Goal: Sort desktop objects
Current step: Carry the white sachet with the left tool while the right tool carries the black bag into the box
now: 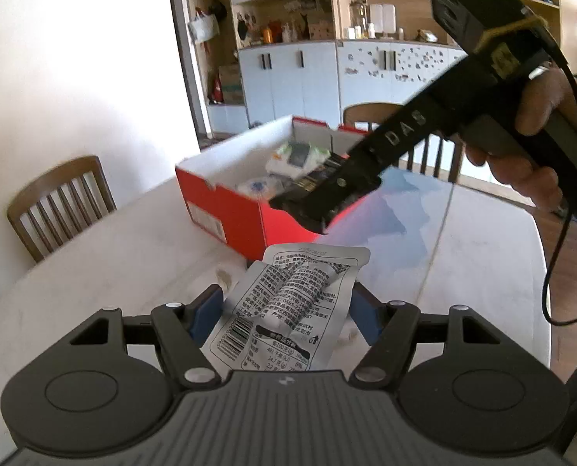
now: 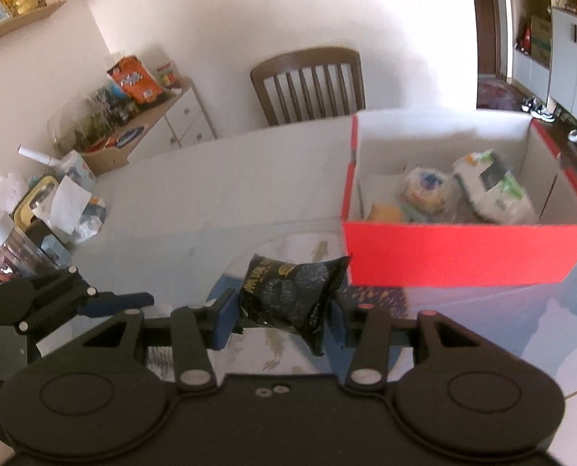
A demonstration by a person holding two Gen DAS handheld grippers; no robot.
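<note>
My left gripper [image 1: 288, 305] is shut on a silver snack packet [image 1: 307, 272] with black print, its blue pads pressing both sides, held above the table. My right gripper [image 2: 282, 316] is shut on a black snack packet [image 2: 288, 291], also off the table. An open red box [image 1: 226, 209] with white inner walls stands ahead; in the right wrist view the red box [image 2: 463, 252] is to the right and holds several wrapped packets. In the left wrist view a hand carries the right gripper [image 1: 319, 202] over the box's near corner. The left gripper [image 2: 113, 301] shows at the left edge.
The white table [image 1: 113, 264] has a glass top [image 2: 482, 330]. Wooden chairs [image 1: 59, 202] [image 2: 307, 85] stand at its far sides. Jars, tissues and containers [image 2: 35, 217] crowd the table's left end. A cable [image 1: 560, 252] hangs from the right gripper.
</note>
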